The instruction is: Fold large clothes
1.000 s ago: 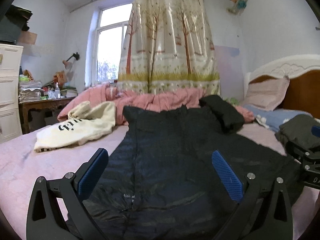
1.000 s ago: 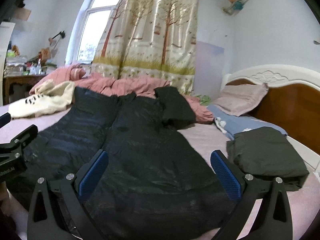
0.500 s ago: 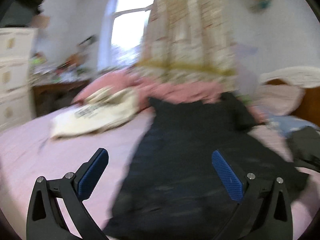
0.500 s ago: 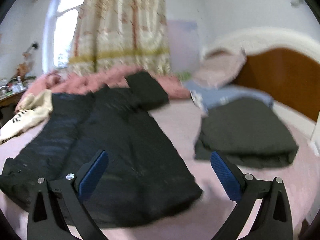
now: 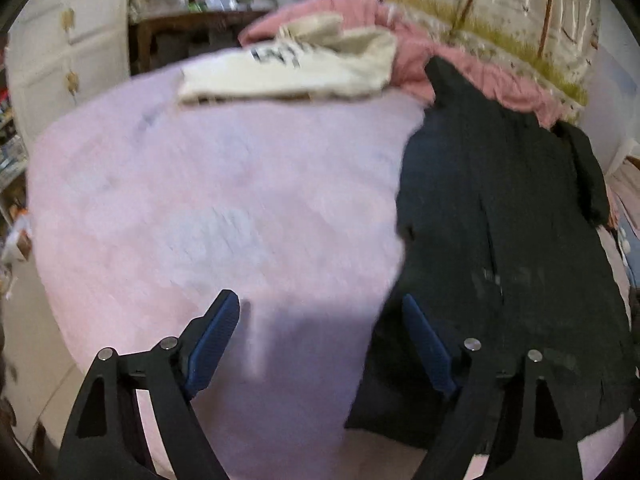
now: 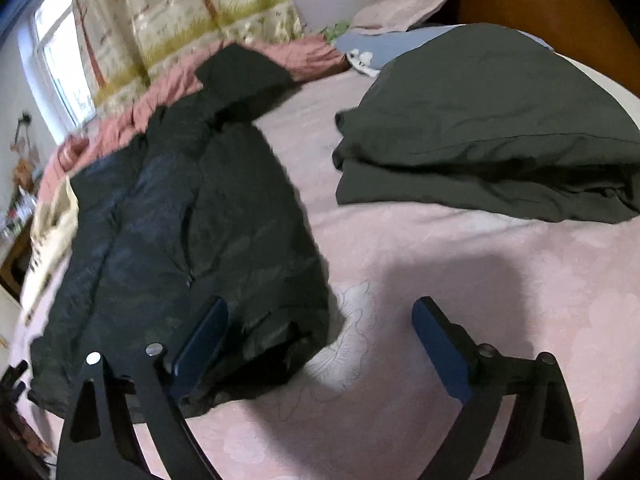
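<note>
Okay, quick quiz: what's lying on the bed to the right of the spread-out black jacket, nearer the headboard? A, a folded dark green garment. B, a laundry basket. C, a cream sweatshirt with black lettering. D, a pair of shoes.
A: in the right wrist view a folded dark green garment lies right of the black jacket, toward the headboard.

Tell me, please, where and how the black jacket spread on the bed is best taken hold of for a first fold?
Probably at the black jacket's two near hem corners, coming from the foot of the bed. It lies flat, hem nearest, and each open hand-held gripper, left and right, hangs empty by a corner.
</note>
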### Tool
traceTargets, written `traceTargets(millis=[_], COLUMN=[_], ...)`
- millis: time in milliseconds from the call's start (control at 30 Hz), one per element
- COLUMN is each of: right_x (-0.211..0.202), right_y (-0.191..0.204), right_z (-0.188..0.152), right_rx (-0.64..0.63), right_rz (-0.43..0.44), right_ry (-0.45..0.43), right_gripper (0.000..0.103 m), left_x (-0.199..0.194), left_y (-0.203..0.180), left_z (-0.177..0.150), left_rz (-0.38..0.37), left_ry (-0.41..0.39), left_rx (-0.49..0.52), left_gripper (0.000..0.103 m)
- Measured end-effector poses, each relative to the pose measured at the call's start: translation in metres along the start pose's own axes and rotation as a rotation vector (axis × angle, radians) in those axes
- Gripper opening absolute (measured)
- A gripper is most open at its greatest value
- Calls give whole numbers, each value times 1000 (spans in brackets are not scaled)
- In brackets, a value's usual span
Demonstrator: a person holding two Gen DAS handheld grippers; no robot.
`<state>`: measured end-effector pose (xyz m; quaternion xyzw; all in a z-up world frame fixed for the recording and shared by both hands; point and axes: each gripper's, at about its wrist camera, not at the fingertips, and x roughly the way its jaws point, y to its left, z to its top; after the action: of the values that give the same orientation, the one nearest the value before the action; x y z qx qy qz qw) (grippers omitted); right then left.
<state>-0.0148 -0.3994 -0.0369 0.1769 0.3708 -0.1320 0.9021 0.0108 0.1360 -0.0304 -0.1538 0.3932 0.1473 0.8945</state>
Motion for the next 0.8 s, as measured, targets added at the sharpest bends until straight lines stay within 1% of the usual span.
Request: traceTargets(millis=[33, 67, 100, 133, 167, 200, 233, 267, 300, 333, 367, 400, 433, 467, 500, 533, 567, 633, 700, 767, 800], right_x=[0, 1, 2, 3, 4, 4, 3, 1, -5, -11, -19, -32, -41, -53, -69, -82, -101, -136, -174, -196, -198], right_y=[3, 7, 10, 12, 15, 18, 20, 21, 21, 20, 20, 19, 16, 14, 12, 13, 16, 25, 33, 46, 54], right_z=[0, -2, -4, -5, -6, -7, -8, -8, -9, -9, -9, -11, -13, -17, -24, -31, -40, -56, -66, -59, -48], right_rx=[-13, -31, -47, -62, -80, -93, -100, -99, -94, -88, -78, -46, -12, 30, 54, 53, 29, -33, -73, -123, -149], right_rz=[10, 27, 36, 37, 30, 19, 20, 33, 40, 36, 34, 36, 44, 61, 75, 76, 63, 36, 41, 25, 0], right_ry=[0, 4, 12, 21, 28, 24, 22, 17, -7, -34, -61, -95, -101, -107, -125, -149, -187, -246, -321, -383, -389], right_gripper=[90, 81, 74, 59, 47, 39, 19, 10, 7, 6, 5, 5, 5, 5, 5, 5, 5, 4, 5, 4, 4], left_x=[5, 10, 13, 14, 16, 15, 14, 8, 4, -2, -8, -18, -28, -39, -50, -63, -74, -97, -118, -129, -129], left_y=[-3, -10, -14, -18, -22, -24, -25, -25, -26, -28, -30, -29, -26, -19, -12, -3, 4, 15, 23, 22, 16], left_z=[-1, -4, -8, -8, -8, -9, -9, -9, -8, -8, -8, -7, -6, -3, -1, 0, 2, 3, 9, 26, 37], left_rz=[-17, -26, -13, -4, -9, -18, -37, -85, -132, -177, -198, -183, -170, -177, -199, -224, -234, -221, -210, -200, -193], left_ry=[29, 59, 65, 54, 44, 40, 37, 27, 23, 23, 12, -15, -45, -73, -90, -106, -126, -162, -212, -269, -298], left_rx=[9, 32, 64, 93, 114, 128, 136, 137, 135, 137, 149, 164, 168, 156, 130, 101, 84, 72, 67, 69, 86], left_gripper=[82, 82, 83, 83, 83, 79, 60, 25, 8, 2, 2, 2, 2, 2, 2, 2, 2, 2, 2, 2, 2])
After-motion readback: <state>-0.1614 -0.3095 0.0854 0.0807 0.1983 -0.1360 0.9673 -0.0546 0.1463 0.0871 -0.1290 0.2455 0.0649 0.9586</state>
